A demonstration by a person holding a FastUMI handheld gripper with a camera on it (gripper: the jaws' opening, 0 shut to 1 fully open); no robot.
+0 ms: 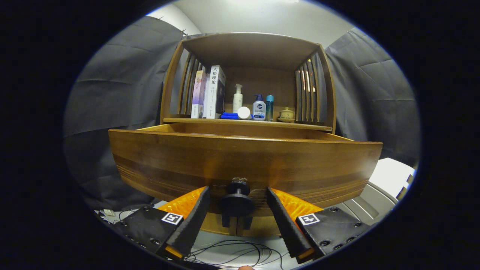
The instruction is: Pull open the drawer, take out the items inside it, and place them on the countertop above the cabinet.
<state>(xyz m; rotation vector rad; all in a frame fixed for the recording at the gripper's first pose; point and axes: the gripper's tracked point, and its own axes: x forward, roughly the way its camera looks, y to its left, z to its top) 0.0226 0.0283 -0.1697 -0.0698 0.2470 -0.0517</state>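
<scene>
Fingers (195,215) sitting wide around the knob (237,202), not gripping.
Drawer (243,165) behind it's looking open; I'm backing off straight.

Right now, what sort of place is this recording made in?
Likely a staged recording booth: dark cloth walls surround a wooden cabinet with books and toiletry bottles. The hand-held gripper straddles the drawer knob, open.
</scene>
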